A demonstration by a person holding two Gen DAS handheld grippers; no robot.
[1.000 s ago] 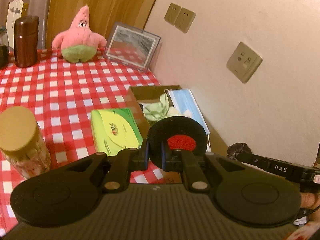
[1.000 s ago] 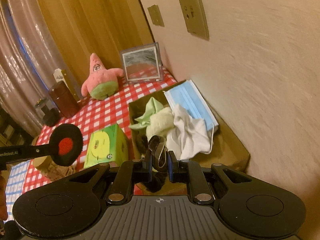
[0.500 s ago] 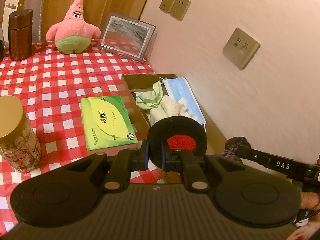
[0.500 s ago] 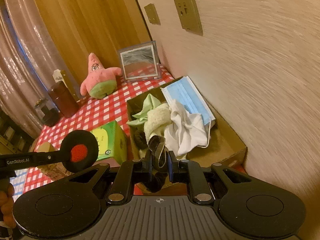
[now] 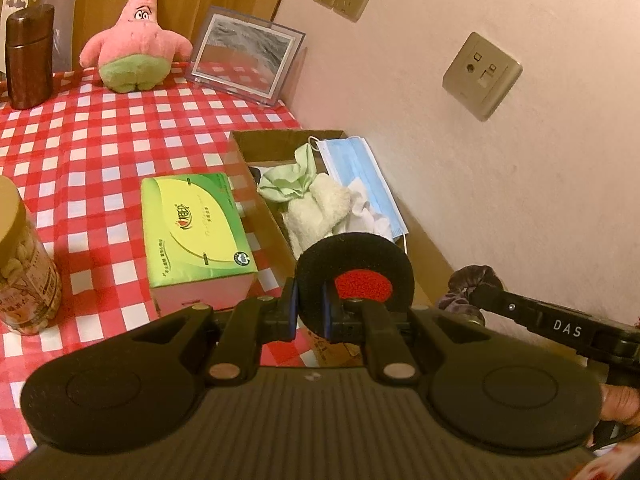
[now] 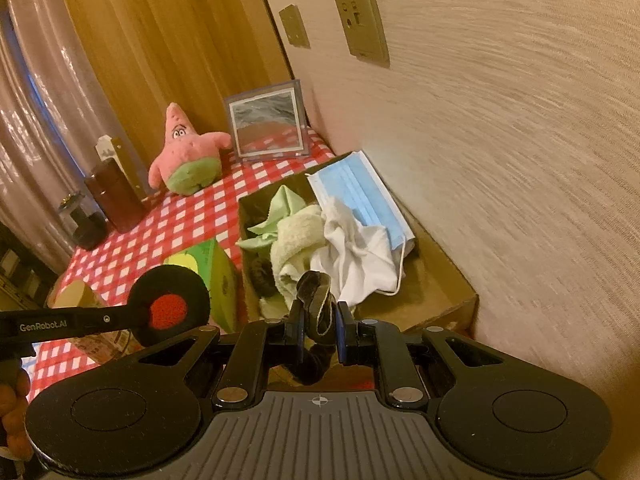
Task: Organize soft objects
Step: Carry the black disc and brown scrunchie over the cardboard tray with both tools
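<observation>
2 grippers over red-checked table (image 5: 100, 128). Cardboard box (image 6: 448, 300) against wall, holding cloths and blue mask (image 6: 360, 192). Left gripper (image 5: 310, 304) clamped on black round pad (image 5: 356, 276); right gripper (image 6: 318, 320) pinching dark scrunchie (image 6: 316, 300) above box.

Fuzzy foam pad (image 5: 356, 276), velvety scrunchie (image 6: 316, 300), cardboard box (image 6: 444, 292).

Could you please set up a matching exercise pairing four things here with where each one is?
Things:
1. black-and-red pad
2. scrunchie
3. face mask
4. plush star

Places:
A. in the right gripper's jaws
B. by the mirror, at the table's far end
C. in the left gripper's jaws
D. along the box's wall-side edge

Pairs: 1-C, 2-A, 3-D, 4-B
</observation>
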